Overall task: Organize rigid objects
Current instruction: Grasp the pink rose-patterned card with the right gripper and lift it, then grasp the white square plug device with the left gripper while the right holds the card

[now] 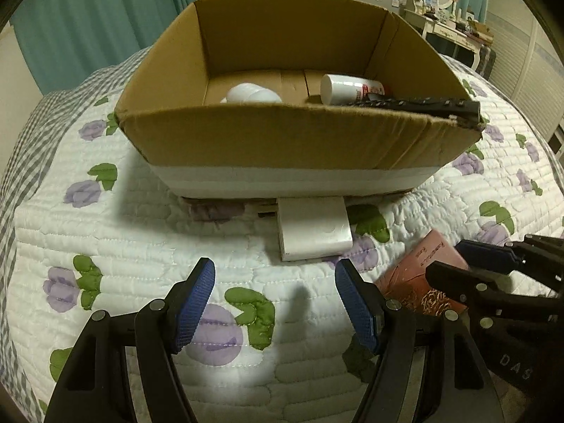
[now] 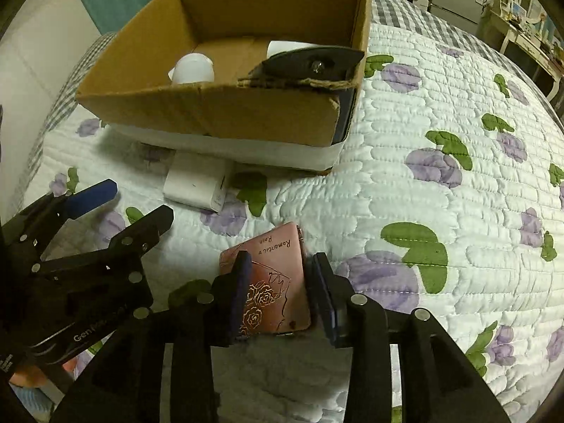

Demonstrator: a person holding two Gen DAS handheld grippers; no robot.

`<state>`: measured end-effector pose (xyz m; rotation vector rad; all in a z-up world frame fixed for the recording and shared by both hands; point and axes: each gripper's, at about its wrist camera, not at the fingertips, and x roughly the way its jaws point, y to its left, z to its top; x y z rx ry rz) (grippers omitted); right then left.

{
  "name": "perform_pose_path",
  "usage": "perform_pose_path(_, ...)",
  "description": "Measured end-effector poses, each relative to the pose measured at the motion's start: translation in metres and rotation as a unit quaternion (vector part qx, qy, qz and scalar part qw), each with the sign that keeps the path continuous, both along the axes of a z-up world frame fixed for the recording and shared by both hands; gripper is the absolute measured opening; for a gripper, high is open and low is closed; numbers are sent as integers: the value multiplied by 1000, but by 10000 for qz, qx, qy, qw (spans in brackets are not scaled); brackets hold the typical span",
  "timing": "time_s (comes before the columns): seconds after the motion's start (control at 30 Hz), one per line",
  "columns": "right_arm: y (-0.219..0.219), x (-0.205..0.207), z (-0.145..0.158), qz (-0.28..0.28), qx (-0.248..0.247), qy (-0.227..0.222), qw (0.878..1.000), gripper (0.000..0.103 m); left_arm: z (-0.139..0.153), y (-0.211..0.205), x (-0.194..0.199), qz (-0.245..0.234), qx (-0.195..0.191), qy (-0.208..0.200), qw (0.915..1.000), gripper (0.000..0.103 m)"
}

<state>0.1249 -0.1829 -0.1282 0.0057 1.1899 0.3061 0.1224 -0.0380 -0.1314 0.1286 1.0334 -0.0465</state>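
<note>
A pink tin printed with roses (image 2: 273,282) sits between the pads of my right gripper (image 2: 281,261), which is shut on its two long sides just above the quilt. In the left wrist view the same pink tin (image 1: 419,278) and right gripper (image 1: 447,257) show at the lower right. My left gripper (image 1: 275,271) hangs open over the quilt with nothing between its fingers, short of a flat white box (image 1: 313,227). Behind it stands an open cardboard box (image 1: 299,134) holding a white bottle (image 1: 349,88) and a white rounded container (image 1: 252,93). A black remote (image 1: 423,104) rests on its right front corner.
Everything lies on a bed with a white quilt with purple flowers (image 2: 440,194). The flat white box (image 2: 195,183) touches the carton's front wall. My left gripper (image 2: 135,202) is close to the left of the right one. Teal curtains and a dresser (image 1: 447,24) stand beyond the bed.
</note>
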Motion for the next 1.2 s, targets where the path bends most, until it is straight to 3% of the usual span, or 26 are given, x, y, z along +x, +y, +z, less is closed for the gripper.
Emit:
perform_pose_path(0.07,5,3,-4,52,49,65,10000,47,-2,4,-3,52,-9,20,10000,73)
perform_pose_path(0.3,16,10,-21,219,25,167,9996,51,-3,24,-14,332,-31,112,9994,73)
perform_pose_path(0.33,16,10,-21,228,30,151,9996,46,-1,25,-16,354,-31,109,9993,73)
perform_pose_path(0.37,15,7,-17,186,-8,68,9998,31,0,27,-18,370,-35,104,9993,73)
perform_pose_path(0.47,12,-7,2,266,225,-242,9991,17,5,32,-26,397,-87,46,9992,73)
perform_pose_path(0.57,25,-20,19,646,484,-490,9955,11,8,38,-30,454,-105,21,9989,73)
perform_pose_path(0.7,53,-27,15,1095,282,-459,9925,11,10,44,-30,550,-146,24,9984,73)
perform_pose_path(0.83,51,-22,-8,970,-104,-200,9950,16,10,46,-28,553,-146,2,9984,73)
perform_pose_path(0.9,48,-22,-9,918,16,-129,9957,14,9,45,-27,533,-126,12,9985,73)
perform_pose_path(0.97,47,-24,-5,905,60,-234,9956,10,8,41,-27,479,-112,15,9988,73)
perform_pose_path(1.1,25,-29,25,514,-53,-912,9945,10,12,29,-25,296,-148,-21,9995,73)
perform_pose_path(1.2,10,-24,39,232,-214,-1119,9932,10,14,16,-19,142,-169,-34,9998,73)
